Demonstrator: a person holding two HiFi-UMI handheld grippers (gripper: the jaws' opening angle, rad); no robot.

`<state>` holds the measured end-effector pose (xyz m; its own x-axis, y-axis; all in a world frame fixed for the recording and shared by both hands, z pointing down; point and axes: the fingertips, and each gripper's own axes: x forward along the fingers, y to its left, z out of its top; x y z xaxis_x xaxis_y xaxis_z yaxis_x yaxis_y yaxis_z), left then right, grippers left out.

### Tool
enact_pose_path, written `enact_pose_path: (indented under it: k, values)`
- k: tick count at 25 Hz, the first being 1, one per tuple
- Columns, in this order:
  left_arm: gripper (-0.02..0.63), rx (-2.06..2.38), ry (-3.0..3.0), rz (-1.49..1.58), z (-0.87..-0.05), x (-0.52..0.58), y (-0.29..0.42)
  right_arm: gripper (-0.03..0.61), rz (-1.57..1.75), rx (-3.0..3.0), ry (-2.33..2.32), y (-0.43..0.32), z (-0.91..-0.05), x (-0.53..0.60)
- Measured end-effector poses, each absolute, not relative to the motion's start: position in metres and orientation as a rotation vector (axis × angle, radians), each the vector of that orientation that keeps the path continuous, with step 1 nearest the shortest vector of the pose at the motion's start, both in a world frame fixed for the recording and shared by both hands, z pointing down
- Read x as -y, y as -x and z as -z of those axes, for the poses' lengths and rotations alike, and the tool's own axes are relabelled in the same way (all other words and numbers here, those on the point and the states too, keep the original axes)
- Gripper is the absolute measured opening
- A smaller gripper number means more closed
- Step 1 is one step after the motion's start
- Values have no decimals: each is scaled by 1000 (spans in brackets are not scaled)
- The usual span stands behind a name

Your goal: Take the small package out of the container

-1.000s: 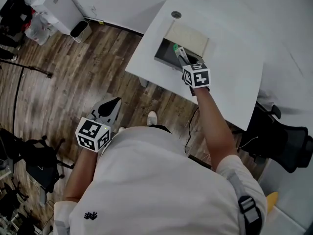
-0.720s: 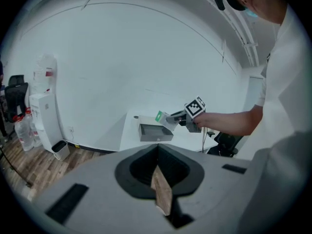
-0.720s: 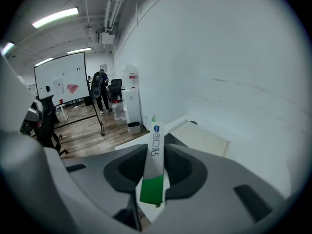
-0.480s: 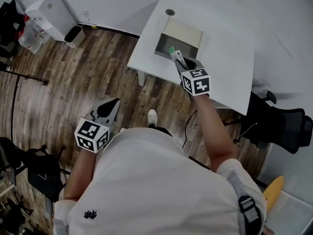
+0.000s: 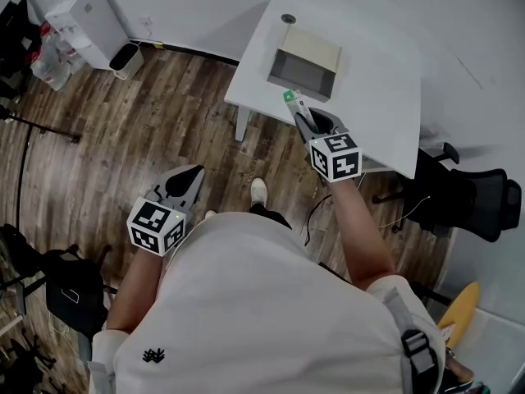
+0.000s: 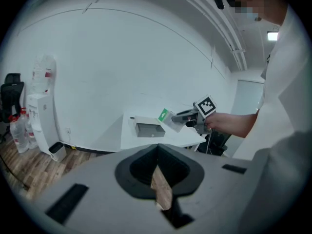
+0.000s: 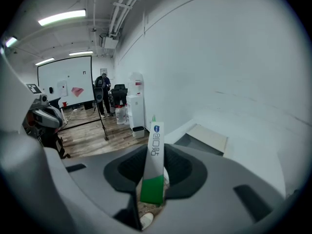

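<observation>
The small package (image 5: 290,99), a flat white sachet with a green end, is clamped in my right gripper (image 5: 297,110) above the near edge of the white table (image 5: 385,97). It is out of the container (image 5: 304,64), an open grey and beige box further back on the table. In the right gripper view the package (image 7: 153,162) stands upright between the jaws, with the container (image 7: 202,139) beyond it. My left gripper (image 5: 184,184) hangs low over the wood floor, shut and holding nothing. From the left gripper view, the container (image 6: 148,129) and the held package (image 6: 167,118) are seen far off.
A small round disc (image 5: 288,19) lies on the table behind the container. A black office chair (image 5: 467,199) stands right of the table. A white water dispenser (image 5: 86,15) and a bin (image 5: 125,56) stand by the wall. Dark stands (image 5: 61,277) are at the left.
My right gripper has drawn back from the container toward the table's near edge, still holding the package. The left gripper has barely moved.
</observation>
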<state>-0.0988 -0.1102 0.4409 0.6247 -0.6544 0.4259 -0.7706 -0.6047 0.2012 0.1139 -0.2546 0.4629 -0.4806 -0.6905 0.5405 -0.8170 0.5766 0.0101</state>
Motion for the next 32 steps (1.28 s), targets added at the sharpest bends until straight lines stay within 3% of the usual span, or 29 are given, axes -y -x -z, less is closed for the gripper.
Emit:
enact_pose_path:
  k: [32]
  values:
    - [8, 1072, -2518, -421, -456, 36, 140, 94, -401, 2343, -1244, -65, -453, 115]
